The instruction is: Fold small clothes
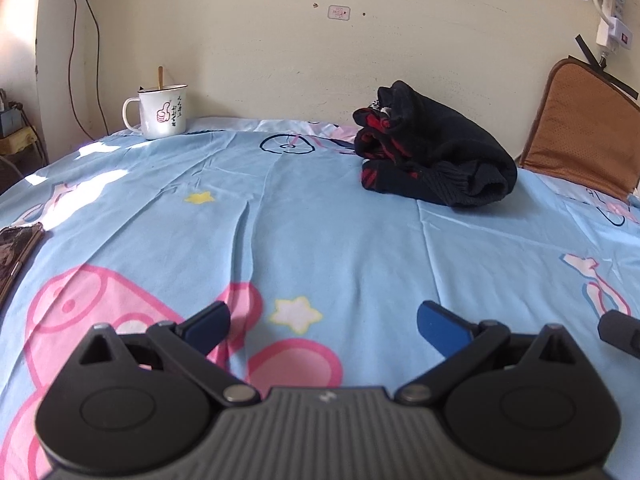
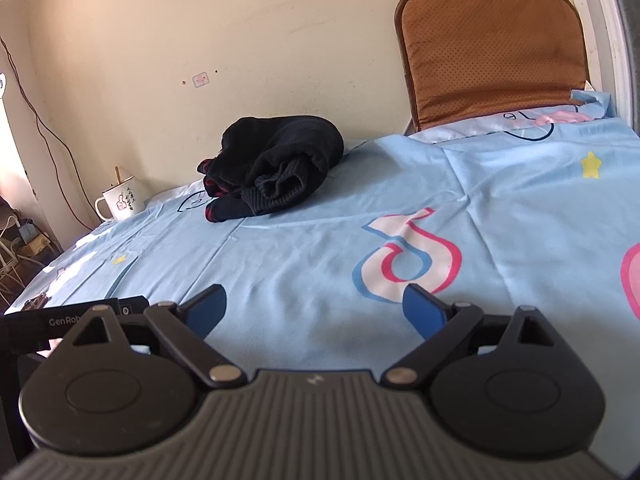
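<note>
A black knitted garment with red stripes (image 1: 432,156) lies bundled on the light blue sheet (image 1: 320,220), far back near the wall. The same bundle (image 2: 272,168) appears at the upper left in the right wrist view. My left gripper (image 1: 322,320) hovers over the sheet well short of the garment, open, nothing between its blue pads. My right gripper (image 2: 314,310) is also open wide over bare sheet, with nothing between its fingers. The tip of the right gripper (image 1: 620,330) shows at the right edge of the left wrist view.
A white enamel mug (image 1: 160,110) with a stick in it stands at the back left by the wall. A phone (image 1: 16,248) lies at the left edge of the sheet. A brown cushion (image 2: 492,52) leans against the wall at the back right. Cables hang down the left wall.
</note>
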Demonstrator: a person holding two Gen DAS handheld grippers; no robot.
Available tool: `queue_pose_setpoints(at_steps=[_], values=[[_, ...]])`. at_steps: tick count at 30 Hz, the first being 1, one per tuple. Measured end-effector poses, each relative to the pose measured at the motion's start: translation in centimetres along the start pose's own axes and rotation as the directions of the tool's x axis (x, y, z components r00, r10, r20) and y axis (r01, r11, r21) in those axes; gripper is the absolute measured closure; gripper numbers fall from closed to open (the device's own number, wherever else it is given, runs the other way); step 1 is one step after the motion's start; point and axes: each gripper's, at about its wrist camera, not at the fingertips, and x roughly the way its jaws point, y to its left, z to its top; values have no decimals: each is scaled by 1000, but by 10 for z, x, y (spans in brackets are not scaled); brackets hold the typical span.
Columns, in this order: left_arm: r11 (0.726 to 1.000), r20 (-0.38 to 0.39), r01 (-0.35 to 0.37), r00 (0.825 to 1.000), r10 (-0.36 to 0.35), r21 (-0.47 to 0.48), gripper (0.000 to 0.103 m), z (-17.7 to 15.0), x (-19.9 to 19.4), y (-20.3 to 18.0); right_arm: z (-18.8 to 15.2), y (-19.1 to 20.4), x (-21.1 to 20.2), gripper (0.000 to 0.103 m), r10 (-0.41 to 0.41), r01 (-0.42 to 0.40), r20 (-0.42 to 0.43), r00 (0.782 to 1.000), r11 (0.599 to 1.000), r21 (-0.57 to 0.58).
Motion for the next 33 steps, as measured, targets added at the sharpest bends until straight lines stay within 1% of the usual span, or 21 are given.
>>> queue_pose_setpoints(at_steps=[2, 5, 10, 14, 22, 33], values=[[999, 0, -33, 999, 33, 2, 0, 0, 0, -1, 0, 0, 0, 6, 1, -1, -1, 1000, 1000, -1], [998, -1, -65, 998, 65, 4, 0, 0, 0, -1, 0, -1, 0, 6, 1, -1, -1, 1000, 1000, -1], [995, -2, -96, 995, 96, 2, 0, 1, 1, -1, 0, -1, 0, 6, 2, -2, -1, 1000, 1000, -1], [993, 2, -114, 994, 114, 21, 0, 0, 1, -4, 1, -1, 0, 6, 1, -1, -1, 1000, 1000, 0], [992, -1, -127, 992, 127, 27, 0, 1, 1, -5, 1, -1, 0, 6, 2, -2, -2, 1000, 1000, 1], [992, 5, -120, 993, 120, 48, 0, 0, 0, -7, 0, 0, 0, 6, 8, -8, -5, 1000, 1000, 2]])
